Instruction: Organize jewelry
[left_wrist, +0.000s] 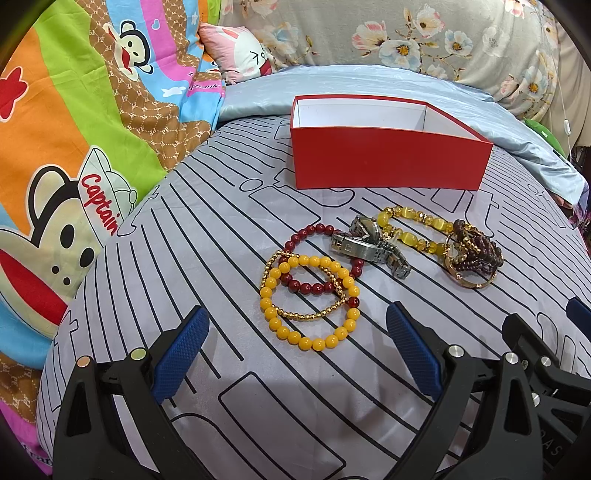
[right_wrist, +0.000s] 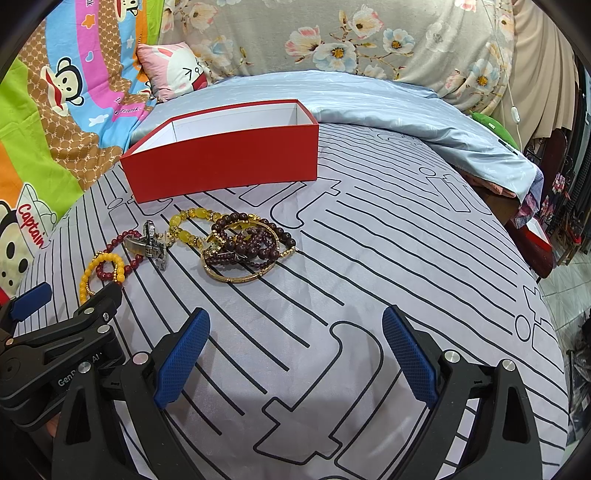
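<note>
Both grippers, left (left_wrist: 297, 349) and right (right_wrist: 295, 350), spread wide, holding nothing. Hovering over bracelets (left_wrist: 310, 291) near red box (left_wrist: 384, 162).

Left gripper (left_wrist: 297, 349) is hovering above the striped sheet (left_wrist: 184, 240), jaws standing wide apart, nothing between them. Yellow bracelet (left_wrist: 314, 343) is lying just ahead of the fingertips, overlapping a red bracelet (left_wrist: 310, 287) and a gold chain (left_wrist: 306, 315). Watch (left_wrist: 369, 243) is lying just right of these, touching amber beads (left_wrist: 410, 236). Dark beads (left_wrist: 474, 254) are resting on a bangle (left_wrist: 476, 284). Red box (left_wrist: 388, 162) is standing open behind. Right gripper's arm (left_wrist: 532, 343) is showing at lower right.
</note>
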